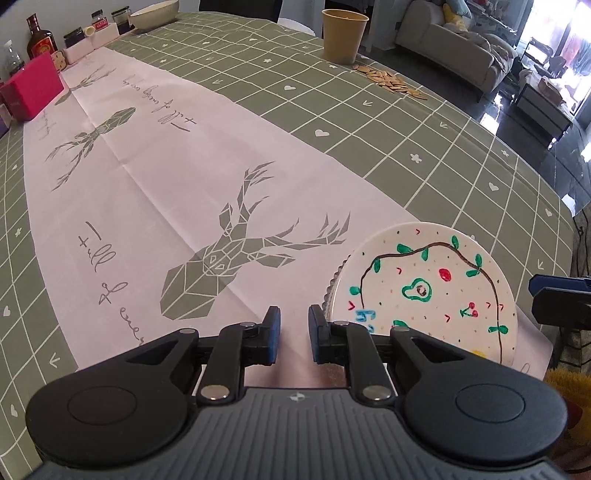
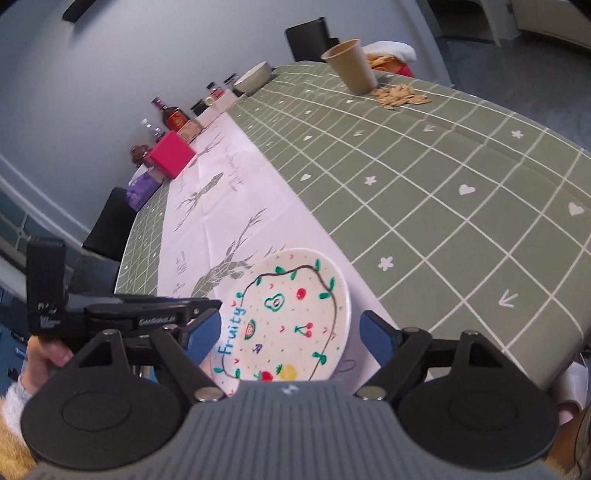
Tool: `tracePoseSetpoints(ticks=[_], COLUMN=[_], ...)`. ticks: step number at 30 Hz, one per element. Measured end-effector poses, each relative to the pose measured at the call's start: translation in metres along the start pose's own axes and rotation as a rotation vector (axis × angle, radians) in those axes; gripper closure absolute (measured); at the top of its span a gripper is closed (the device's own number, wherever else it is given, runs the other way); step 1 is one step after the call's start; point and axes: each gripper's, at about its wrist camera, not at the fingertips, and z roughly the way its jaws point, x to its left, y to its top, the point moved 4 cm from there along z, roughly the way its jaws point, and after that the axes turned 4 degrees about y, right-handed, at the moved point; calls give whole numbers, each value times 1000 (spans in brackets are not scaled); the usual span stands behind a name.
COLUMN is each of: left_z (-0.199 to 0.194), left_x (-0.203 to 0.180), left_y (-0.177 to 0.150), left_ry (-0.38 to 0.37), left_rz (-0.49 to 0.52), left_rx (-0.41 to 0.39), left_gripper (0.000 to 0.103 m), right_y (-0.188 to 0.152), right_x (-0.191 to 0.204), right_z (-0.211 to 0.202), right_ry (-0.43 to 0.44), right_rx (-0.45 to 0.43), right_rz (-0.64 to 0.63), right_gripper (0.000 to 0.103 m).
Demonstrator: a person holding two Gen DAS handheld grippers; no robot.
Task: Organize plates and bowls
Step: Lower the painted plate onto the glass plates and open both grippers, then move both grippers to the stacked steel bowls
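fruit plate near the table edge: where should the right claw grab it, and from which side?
Take the fruit plate by its rim on the near side, by the table edge, where the open right claw already straddles it. It seems to sit on another scalloped dish, so the rim is probably raised enough for one finger under, one on top. The flat centre offers no hold.

A tan paper cup (image 1: 345, 35) stands on the green grid tablecloth (image 1: 424, 147), with scattered seeds (image 1: 393, 80) just beside it. A pink box (image 1: 33, 90) and a brown bottle (image 1: 40, 38) sit along the far edge near a white deer-print runner (image 1: 155, 177)
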Motion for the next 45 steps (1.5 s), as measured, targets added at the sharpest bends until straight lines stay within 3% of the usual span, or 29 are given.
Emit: tracePoseSetpoints(ticks=[3, 6, 8, 11, 17, 23, 30, 33, 37, 40, 45], left_z=[-2, -10, -19, -37, -73, -106, -140, -148, -156, -156, -148], left_x=[1, 5, 9, 12, 10, 2, -15, -22, -22, -17, -15], left_y=[1, 6, 10, 17, 22, 15, -22, -41, -68, -92, -138], left_ry=[3, 63, 64, 84, 221, 397, 495, 473, 468, 439, 413], left_rz=[-18, -59, -99, -142, -216, -293, -342, -357, -477, -581, -752], left_rx=[-12, -35, -68, -107, -192, -279, -344, -355, -383, -399, -365], left_gripper=[84, 81, 74, 49, 35, 34, 34, 34, 35, 35, 35], right_y=[0, 0, 1, 6, 17, 28, 37, 47, 59, 49, 17], right_x=[-2, -1, -2, -5, -8, 6, 39, 59, 96, 109, 93], right_z=[2, 5, 6, 7, 5, -2, -23, -21, -15, -20, -3], right_ry=[-7, -4, -2, 9, 20, 39, 104, 106, 117, 207, 314], right_rx=[5, 12, 12, 19, 9, 7, -52, -43, -29, -56, 141], right_rz=[-14, -38, -46, -41, -24, -33, -160, -205, -299, -337, -294], right_gripper=[22, 18, 15, 12, 8, 7, 7, 7, 7, 5, 5])
